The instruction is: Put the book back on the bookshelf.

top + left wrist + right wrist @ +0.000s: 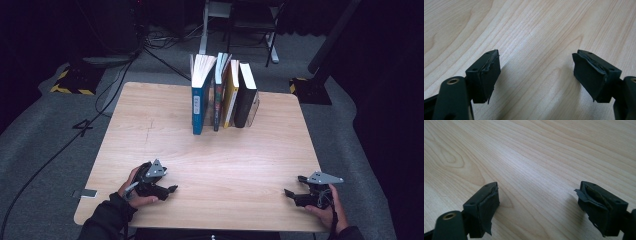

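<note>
I've got both tools parked low at the near bench (210, 165) edge, idle pose. Left hand-held gripper (172, 189): jaws wide apart, nothing between, bare wood under them. Right hand-held gripper (292, 192): same, spread and empty. Far side, well apart: 4 books (224, 92) upright in a row, likely staged for picking.

Lighting: overhead source, falling on the table (220, 165); surroundings near black, floor dim. Glare: pale sheen on the wood grain in both gripper views. Shadows: soft, short, under the jaws. Sharpness: high view slightly soft and grainy; gripper views sharp on the grain, near jaw bases slightly blurred.
</note>
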{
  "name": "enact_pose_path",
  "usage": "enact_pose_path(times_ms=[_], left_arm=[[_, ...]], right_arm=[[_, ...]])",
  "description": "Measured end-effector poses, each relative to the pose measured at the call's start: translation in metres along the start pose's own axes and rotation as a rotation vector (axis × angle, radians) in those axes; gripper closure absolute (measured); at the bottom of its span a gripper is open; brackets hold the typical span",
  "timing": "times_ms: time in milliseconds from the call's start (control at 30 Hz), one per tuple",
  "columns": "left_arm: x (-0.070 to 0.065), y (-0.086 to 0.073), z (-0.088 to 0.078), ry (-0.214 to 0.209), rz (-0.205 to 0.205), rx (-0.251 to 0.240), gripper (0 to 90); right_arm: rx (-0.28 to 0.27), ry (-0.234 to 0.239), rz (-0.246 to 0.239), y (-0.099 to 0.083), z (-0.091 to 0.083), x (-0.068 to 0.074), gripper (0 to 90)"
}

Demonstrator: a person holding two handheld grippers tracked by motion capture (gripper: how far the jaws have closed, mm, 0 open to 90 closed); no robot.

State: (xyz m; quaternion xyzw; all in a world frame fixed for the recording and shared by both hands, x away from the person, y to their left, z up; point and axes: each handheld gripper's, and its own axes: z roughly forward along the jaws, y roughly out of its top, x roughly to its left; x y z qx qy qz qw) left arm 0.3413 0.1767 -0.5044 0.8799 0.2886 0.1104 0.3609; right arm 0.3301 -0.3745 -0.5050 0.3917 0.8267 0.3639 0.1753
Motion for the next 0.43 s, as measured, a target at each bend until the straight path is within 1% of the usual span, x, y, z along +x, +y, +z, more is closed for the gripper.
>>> enact_pose_path(times_ms=[433], left_arm=[[0.0007,0.0003,0.0006,-0.002,-0.001,-0.002,21.6]], right_arm=[[0.000,0.003,-0.004,0.0004,0.0004,-0.0010,17.3]])
